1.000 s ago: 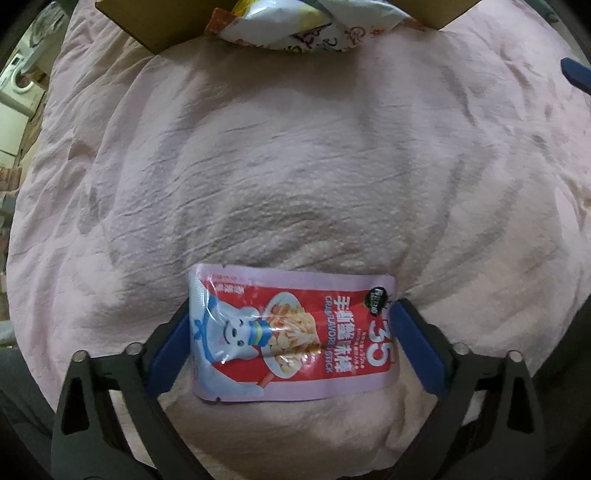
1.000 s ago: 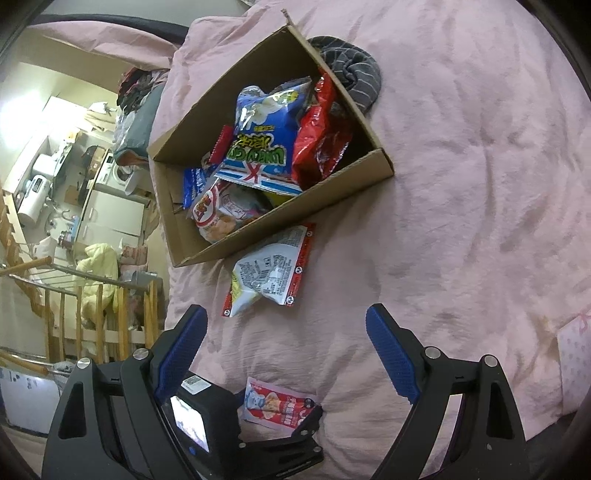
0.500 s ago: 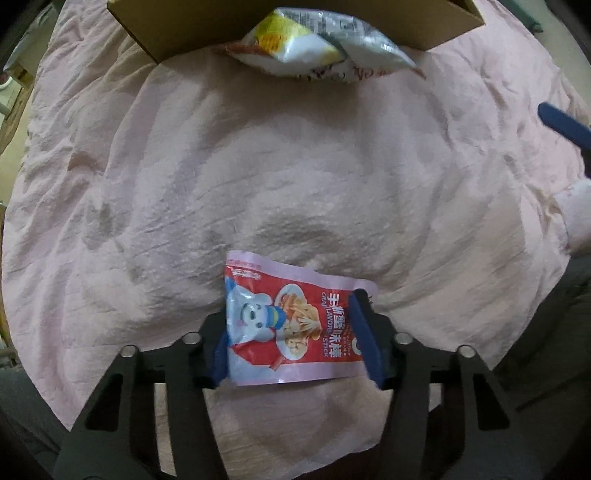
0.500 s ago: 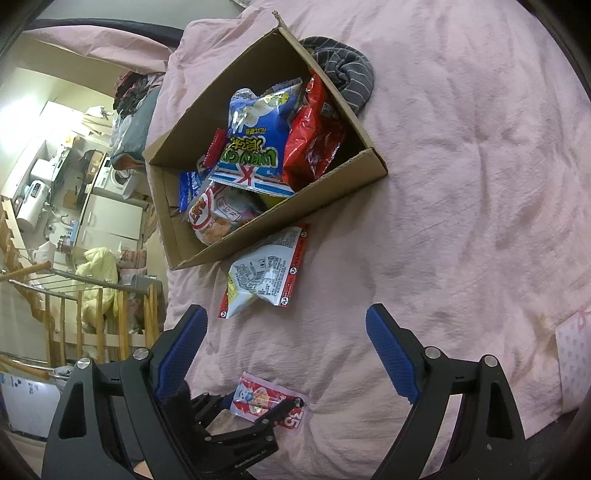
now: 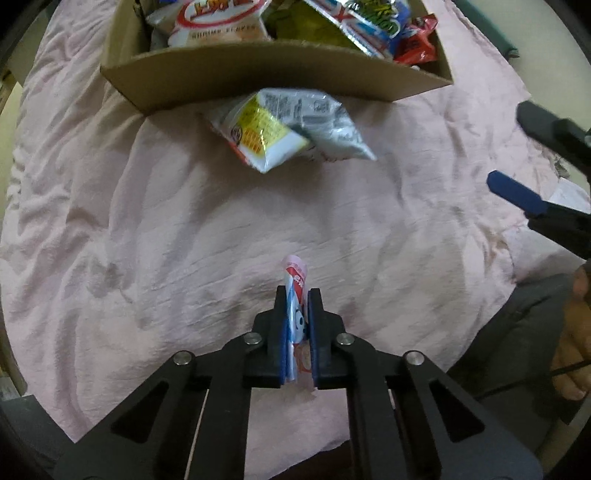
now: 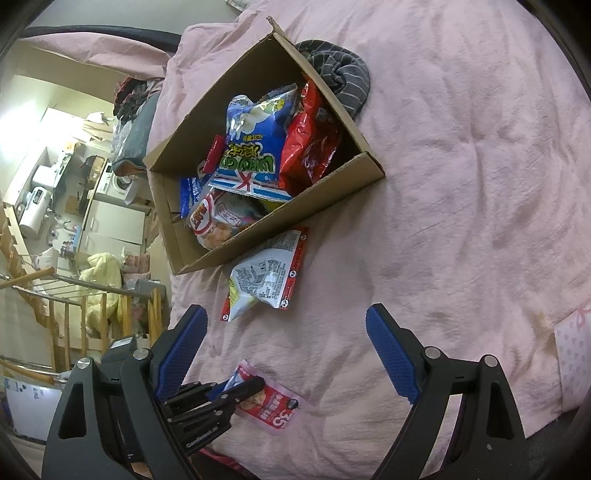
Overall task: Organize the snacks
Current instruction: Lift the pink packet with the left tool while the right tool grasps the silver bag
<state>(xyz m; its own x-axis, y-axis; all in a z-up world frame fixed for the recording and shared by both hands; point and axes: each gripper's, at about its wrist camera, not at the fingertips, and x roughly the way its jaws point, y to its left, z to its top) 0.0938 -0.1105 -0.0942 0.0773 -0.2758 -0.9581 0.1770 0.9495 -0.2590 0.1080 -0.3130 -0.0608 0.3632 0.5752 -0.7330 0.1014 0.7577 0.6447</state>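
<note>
Since the earlier frames, your left gripper (image 5: pixel 297 325) had closed its jaws all the way onto the crab-stick pouch (image 5: pixel 295 291) and turned it on edge, so the left wrist view showed only its thin side where its printed face lay flat before. The cardboard box (image 5: pixel 236 79) also sat fuller in that view, suggesting you had begun carrying the pouch toward it. You pinched the pouch near one end, probably because a flat sachet on soft pink bedding (image 5: pixel 147 221) offers no other purchase.

Your right gripper (image 6: pixel 286 354) hovered with its jaws spread wide and nothing between them, likely kept ready for the silver snack bag (image 6: pixel 266 275) lying just outside the box's near wall.

From the right wrist view, the pouch's free end showed a large "35" beside the left gripper. Inside the box, a blue bag (image 6: pixel 253 147) carried green lettering that I could not read with confidence, a red bag (image 6: pixel 310 147) leaned beside it, and a white pack (image 5: pixel 218 16) read "SHRIMP", the following word being blurred.
</note>
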